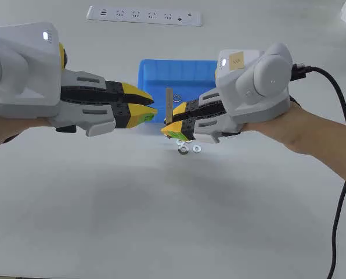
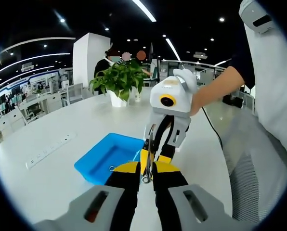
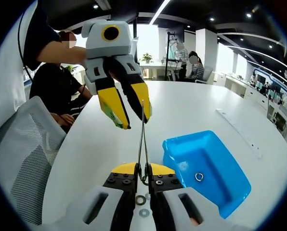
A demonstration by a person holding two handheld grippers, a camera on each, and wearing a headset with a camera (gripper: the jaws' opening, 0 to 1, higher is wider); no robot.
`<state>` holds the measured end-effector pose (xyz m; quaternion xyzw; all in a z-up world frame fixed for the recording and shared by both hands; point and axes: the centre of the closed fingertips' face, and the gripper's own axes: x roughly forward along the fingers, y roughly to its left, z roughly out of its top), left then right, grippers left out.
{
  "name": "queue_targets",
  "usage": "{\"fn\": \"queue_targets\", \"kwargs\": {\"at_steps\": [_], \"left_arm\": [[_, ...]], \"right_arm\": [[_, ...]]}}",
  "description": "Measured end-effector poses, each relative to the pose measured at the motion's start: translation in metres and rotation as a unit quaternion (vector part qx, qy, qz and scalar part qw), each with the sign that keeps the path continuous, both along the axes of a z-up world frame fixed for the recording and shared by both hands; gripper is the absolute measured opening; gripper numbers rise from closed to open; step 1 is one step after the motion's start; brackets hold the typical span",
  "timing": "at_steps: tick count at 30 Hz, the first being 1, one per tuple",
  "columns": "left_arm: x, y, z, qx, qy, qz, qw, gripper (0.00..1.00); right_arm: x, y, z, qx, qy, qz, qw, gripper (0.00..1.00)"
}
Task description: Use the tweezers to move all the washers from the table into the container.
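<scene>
My right gripper (image 1: 170, 129) is shut on thin metal tweezers (image 1: 169, 104), which rise straight up from its jaws in the right gripper view (image 3: 143, 139). My left gripper (image 1: 151, 107) faces it with its jaws open, and the tweezers' free end reaches in by its yellow fingertips (image 3: 141, 101); whether they touch, I cannot tell. Three washers (image 1: 183, 150) lie on the white table just below the right gripper, two of them visible as washers (image 3: 140, 199) in its own view. The blue container (image 1: 179, 72) stands behind, with one washer (image 3: 199, 177) inside.
A white power strip (image 1: 144, 15) lies at the table's far edge. A black cable (image 1: 341, 174) trails from the right gripper down the right side. A potted plant (image 2: 119, 79) stands on the table, and a mesh chair (image 3: 23, 154) beside it.
</scene>
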<state>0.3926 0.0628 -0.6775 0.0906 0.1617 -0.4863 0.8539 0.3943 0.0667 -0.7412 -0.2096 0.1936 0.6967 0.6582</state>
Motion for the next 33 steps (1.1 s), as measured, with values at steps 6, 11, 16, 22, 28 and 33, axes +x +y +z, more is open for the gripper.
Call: {"fn": "queue_targets", "kwargs": {"at_steps": [6, 11, 16, 22, 28, 33], "left_arm": [[-0.006, 0.004, 0.011, -0.019, 0.001, 0.027, 0.9995, 0.17], [-0.014, 0.009, 0.011, -0.025, 0.004, 0.040, 0.9989, 0.20], [-0.021, 0.012, 0.009, -0.032, 0.013, 0.048, 0.9982, 0.21], [-0.028, 0.016, 0.003, -0.037, 0.033, 0.055, 0.9973, 0.23], [-0.028, 0.021, -0.003, -0.035, 0.043, 0.063, 0.9965, 0.27], [-0.018, 0.028, -0.005, -0.033, 0.042, 0.076, 0.9957, 0.33]], "right_arm": [[0.000, 0.000, 0.024, 0.012, -0.012, 0.009, 0.9998, 0.09], [0.005, -0.004, 0.039, 0.013, -0.026, 0.007, 0.9996, 0.09], [0.013, -0.006, 0.051, 0.015, -0.037, 0.006, 0.9992, 0.09], [0.039, -0.005, 0.058, 0.014, -0.055, 0.002, 0.9984, 0.09], [0.067, -0.005, 0.054, 0.015, -0.059, -0.017, 0.9980, 0.09], [0.080, -0.003, 0.041, 0.011, -0.054, -0.025, 0.9981, 0.09]]}}
